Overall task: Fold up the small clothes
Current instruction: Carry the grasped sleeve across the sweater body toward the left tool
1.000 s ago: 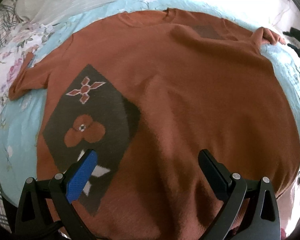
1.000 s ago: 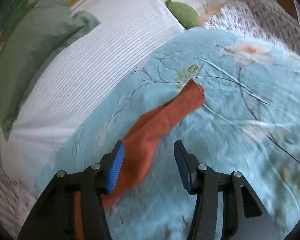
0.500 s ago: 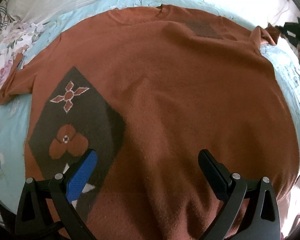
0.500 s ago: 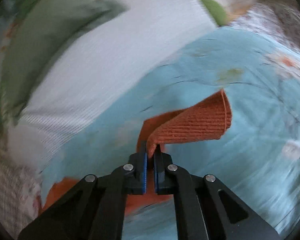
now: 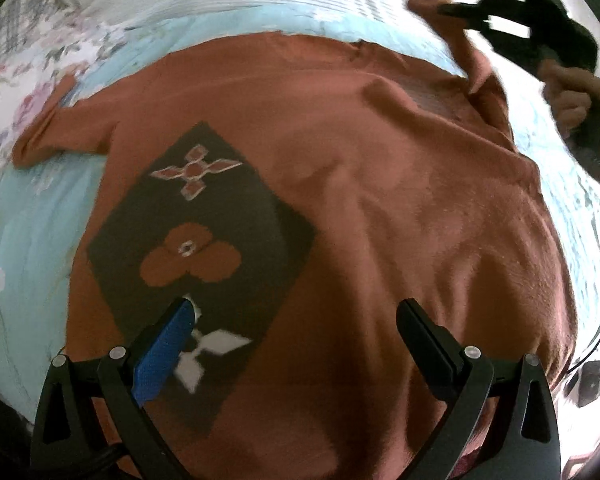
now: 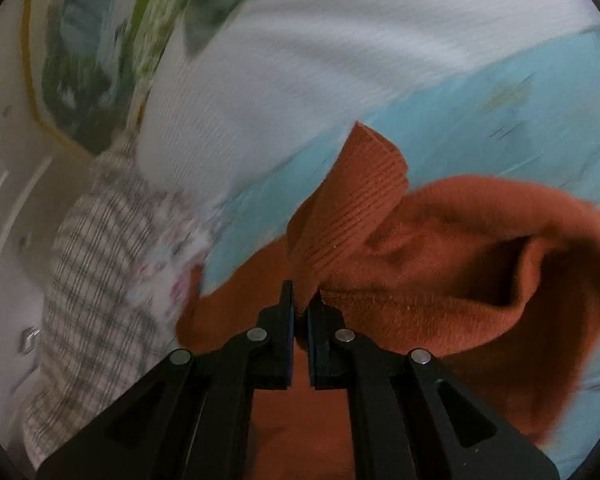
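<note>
two grippers in play. right gripper (image 6: 299,300) now pinching sleeve cuff (image 6: 360,200), lifted off bed; a second back its fingers stood spread around flat sleeve. means first fold begun: sleeve likely to swing inward over body. left gripper (image 5: 296,320) spread, hovering over sweater (image 5: 380,220) hem, gripping nothing. sweater lies flat on blue floral quilt (image 5: 28,240), dark diamond patch (image 5: 204,248) at 9 o'clock, raised sleeve at 1 o'clock. white striped pillow (image 6: 300,60) at 12 o'clock; checked cloth (image 6: 100,280) at 9; views blurred.
</note>
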Tool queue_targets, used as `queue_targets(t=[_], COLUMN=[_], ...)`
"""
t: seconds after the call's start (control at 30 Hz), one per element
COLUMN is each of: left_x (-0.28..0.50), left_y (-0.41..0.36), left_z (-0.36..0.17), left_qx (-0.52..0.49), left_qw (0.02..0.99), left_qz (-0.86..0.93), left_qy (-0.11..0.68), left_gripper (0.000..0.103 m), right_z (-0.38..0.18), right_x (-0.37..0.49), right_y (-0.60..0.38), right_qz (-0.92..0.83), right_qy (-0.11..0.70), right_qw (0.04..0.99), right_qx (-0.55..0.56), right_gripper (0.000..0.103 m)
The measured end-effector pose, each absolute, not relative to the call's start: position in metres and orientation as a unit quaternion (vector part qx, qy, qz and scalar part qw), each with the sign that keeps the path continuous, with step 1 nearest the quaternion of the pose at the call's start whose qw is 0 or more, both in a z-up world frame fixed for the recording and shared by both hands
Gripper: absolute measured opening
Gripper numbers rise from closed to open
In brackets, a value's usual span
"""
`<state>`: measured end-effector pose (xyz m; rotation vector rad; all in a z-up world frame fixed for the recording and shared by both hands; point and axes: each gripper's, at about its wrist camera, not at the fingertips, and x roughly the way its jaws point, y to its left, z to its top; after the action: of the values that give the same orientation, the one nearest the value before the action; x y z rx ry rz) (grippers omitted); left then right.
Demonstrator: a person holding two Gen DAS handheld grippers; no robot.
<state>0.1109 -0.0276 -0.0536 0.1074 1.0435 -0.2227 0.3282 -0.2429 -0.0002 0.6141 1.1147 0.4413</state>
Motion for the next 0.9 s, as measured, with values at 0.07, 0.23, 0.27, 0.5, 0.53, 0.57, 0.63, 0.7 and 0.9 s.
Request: queue_targets(t=[0.07, 0.23, 0.27, 0.5, 0.53, 0.57, 0.63, 0.7, 0.9], left_x=[0.108, 0.110, 0.112, 0.121, 0.123, 0.127, 0.135, 0.147, 0.207], left_y=[-0.016, 0.008, 0.010, 0.021, 0.020, 0.019, 0.019, 0.016, -0.020], left_z=[-0.054, -0.057, -0.057, -0.059, -0.058, -0.058, -0.056, -0.054, -0.038], left_qx=[0.039, 0.005, -0.002, -0.027, -0.030, -0.031, -0.029, -0.024, -0.018], left_qw=[0.862, 0.861, 0.860, 0.855, 0.853, 0.853, 0.855, 0.857, 0.871], left_qz=[-0.101, -0.091, -0.091, -0.096, -0.099, -0.100, -0.102, -0.103, -0.130], left_qy=[0.495, 0.500, 0.502, 0.510, 0.511, 0.512, 0.508, 0.504, 0.474], left_gripper=[0.101, 0.101, 0.101, 0.101, 0.101, 0.101, 0.101, 0.101, 0.101], right_z=[-0.015, -0.053, -0.061, -0.107, -0.103, -0.097, -0.079, -0.059, -0.041], right_x=[0.329, 0.330, 0.331, 0.335, 0.331, 0.328, 0.323, 0.317, 0.312], right_y=[-0.207, -0.139, -0.131, -0.092, -0.097, -0.104, -0.122, -0.151, -0.241], right_qz=[0.222, 0.238, 0.235, 0.234, 0.243, 0.248, 0.245, 0.223, 0.122], right_qy=[0.534, 0.573, 0.580, 0.632, 0.627, 0.619, 0.592, 0.567, 0.564], right_qw=[0.769, 0.743, 0.739, 0.696, 0.696, 0.703, 0.735, 0.769, 0.801], right_qx=[0.273, 0.251, 0.251, 0.250, 0.252, 0.247, 0.222, 0.197, 0.160], right_gripper=[0.006, 0.006, 0.006, 0.042, 0.048, 0.048, 0.048, 0.048, 0.048])
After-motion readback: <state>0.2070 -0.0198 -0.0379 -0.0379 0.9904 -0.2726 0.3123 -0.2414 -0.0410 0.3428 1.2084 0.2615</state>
